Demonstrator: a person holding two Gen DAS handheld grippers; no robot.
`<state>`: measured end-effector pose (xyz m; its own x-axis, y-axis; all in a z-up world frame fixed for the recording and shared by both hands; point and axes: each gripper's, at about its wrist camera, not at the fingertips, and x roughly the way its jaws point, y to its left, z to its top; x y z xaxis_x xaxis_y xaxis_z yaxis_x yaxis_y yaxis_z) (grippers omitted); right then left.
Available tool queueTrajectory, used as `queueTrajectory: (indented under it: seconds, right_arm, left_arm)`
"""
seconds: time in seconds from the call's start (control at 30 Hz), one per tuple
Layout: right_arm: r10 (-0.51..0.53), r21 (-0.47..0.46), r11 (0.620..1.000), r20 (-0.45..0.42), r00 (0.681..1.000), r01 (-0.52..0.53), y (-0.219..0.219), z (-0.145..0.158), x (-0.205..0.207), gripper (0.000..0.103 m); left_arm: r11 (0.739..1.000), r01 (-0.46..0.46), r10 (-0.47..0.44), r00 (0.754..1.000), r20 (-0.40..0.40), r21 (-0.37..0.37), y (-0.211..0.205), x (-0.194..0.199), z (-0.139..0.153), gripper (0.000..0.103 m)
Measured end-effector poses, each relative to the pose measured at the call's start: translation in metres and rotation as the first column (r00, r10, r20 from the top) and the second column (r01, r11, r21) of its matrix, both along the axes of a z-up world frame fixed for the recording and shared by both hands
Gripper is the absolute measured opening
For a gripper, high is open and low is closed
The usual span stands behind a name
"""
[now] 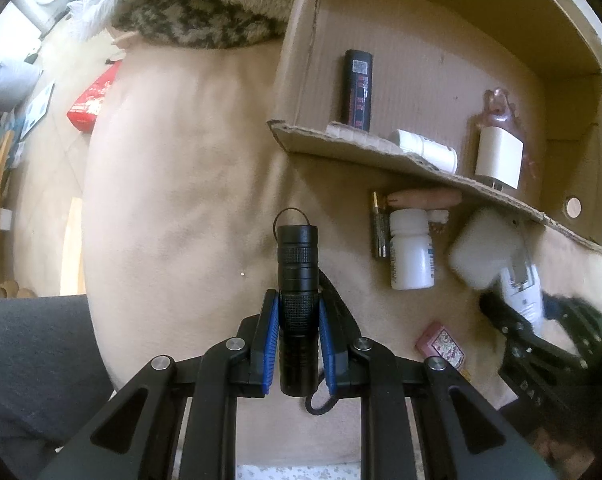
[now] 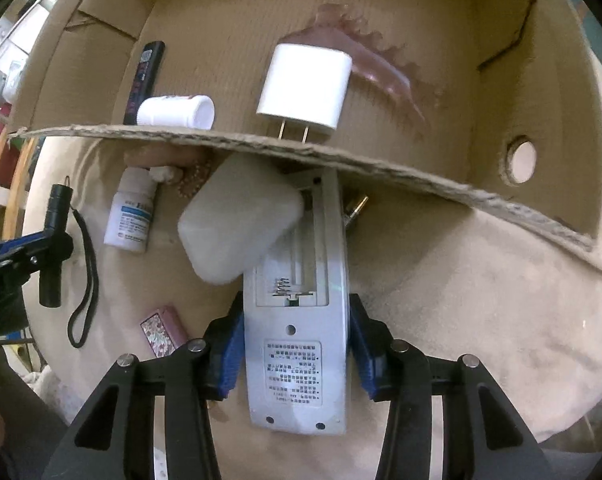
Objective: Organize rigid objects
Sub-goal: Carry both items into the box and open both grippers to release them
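While clamped on black flashlight (image 1: 297,304), left gripper (image 1: 299,344) hovering above beige cushion (image 1: 173,184). Right gripper (image 2: 297,354) straddling white remote (image 2: 301,320), back up, battery bay open; pads seemingly touching its sides. Cardboard box (image 2: 381,160) just beyond, holding white charger (image 2: 305,88).

Finger-like object (image 1: 423,199) and battery (image 1: 378,226) partly under the cardboard box's flap (image 1: 441,168); remote's (image 2: 301,320) far end likewise.

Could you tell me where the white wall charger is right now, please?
The white wall charger lies inside the cardboard box, upper centre in the right wrist view, resting on the pink comb, right of the small white bottle.
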<state>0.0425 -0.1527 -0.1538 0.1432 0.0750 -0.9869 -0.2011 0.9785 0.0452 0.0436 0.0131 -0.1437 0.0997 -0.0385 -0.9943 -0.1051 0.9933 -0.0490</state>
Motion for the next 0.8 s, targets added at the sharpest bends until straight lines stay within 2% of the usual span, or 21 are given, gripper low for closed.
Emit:
queueTrajectory:
  seconds: [0.1, 0.13, 0.23, 0.33, 0.47, 0.67, 0.77, 0.8]
  right_arm:
    - [0.103, -0.145, 0.986, 0.108, 0.989, -0.087, 0.019, 0.017, -0.013, 0.047]
    - [0.135, -0.16, 0.981, 0.128, 0.983, -0.114, 0.026, 0.023, -0.018, 0.046]
    - [0.084, -0.115, 0.991, 0.111, 0.99, -0.071, 0.022, 0.023, -0.017, 0.046]
    - [-0.007, -0.006, 1.0, 0.088, 0.996, 0.007, 0.002, 0.026, -0.013, 0.045]
    - [-0.131, 0.114, 0.986, 0.083, 0.988, 0.121, -0.027, 0.037, -0.008, 0.046]
    - [-0.166, 0.22, 0.965, 0.101, 0.981, 0.14, -0.046, 0.058, -0.019, 0.045]
    - [-0.175, 0.265, 0.954, 0.124, 0.977, 0.137, -0.049, 0.067, -0.035, 0.046]
    - [-0.179, 0.29, 0.948, 0.138, 0.974, 0.133, -0.057, 0.078, -0.042, 0.045]
  left_arm:
    - [1.0, 0.004, -0.004, 1.0, 0.006, 0.005, -0.001, -0.001, 0.001, 0.017]
    - [1.0, 0.003, -0.003, 1.0, 0.008, 0.007, -0.001, -0.001, 0.001, 0.017]
    - [1.0, 0.001, -0.001, 1.0, 0.009, 0.006, 0.0, -0.002, 0.002, 0.017]
    - [1.0, 0.008, -0.008, 1.0, 0.021, 0.009, -0.001, -0.004, 0.007, 0.017]
    - [0.999, 0.029, -0.03, 0.998, 0.055, 0.018, -0.004, -0.01, 0.018, 0.017]
    - [0.998, 0.052, -0.053, 0.993, 0.103, 0.02, -0.007, -0.024, 0.039, 0.017]
    - [0.998, 0.058, -0.063, 0.984, 0.164, 0.034, -0.01, -0.029, 0.058, 0.017]
    - [0.997, 0.063, -0.07, 0.979, 0.193, 0.044, -0.012, -0.031, 0.067, 0.017]
